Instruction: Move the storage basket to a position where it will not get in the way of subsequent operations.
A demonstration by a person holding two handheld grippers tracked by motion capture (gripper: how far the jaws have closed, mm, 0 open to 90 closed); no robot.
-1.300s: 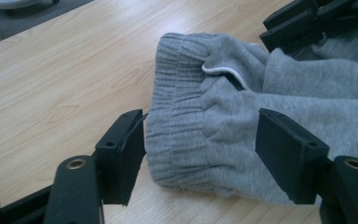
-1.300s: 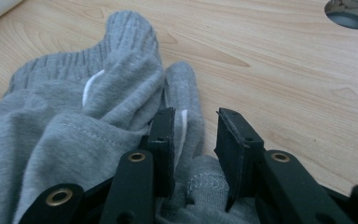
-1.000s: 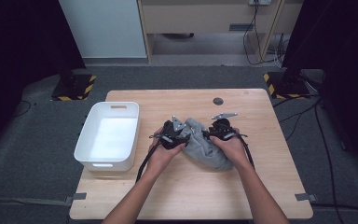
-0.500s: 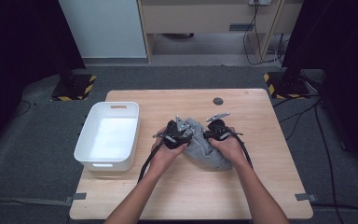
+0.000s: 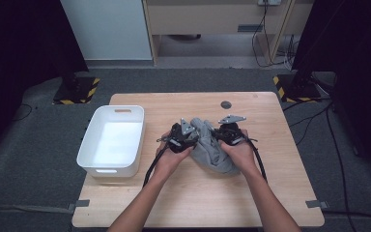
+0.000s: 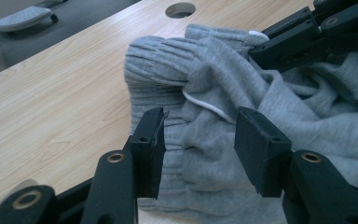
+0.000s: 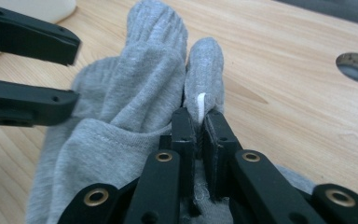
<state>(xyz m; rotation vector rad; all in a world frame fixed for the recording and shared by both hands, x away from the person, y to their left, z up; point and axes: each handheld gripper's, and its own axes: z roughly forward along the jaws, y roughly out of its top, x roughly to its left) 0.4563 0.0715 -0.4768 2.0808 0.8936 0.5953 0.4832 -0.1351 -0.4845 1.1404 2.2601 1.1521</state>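
L gripper (image 5: 189, 137) sits w/ jaws partly apart, just been closing, straddling a fold of the crumpled grey knit fabric garment (image 5: 212, 150), pads not pressing yet. Garment lies mid-table on the light wooden table (image 5: 183, 203), nearer the far edge, right of the white rectangular plastic bin (image 5: 112, 140) at the left edge. R gripper (image 5: 222, 133) has pinched tight on garment's white-trimmed edge (image 7: 200, 105).

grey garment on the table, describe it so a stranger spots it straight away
On the wooden table, right of the white bin, lies the grey garment, a crumpled soft heap with ribbed cuffs. It is the one cloth thing there, between the person's two black tools.
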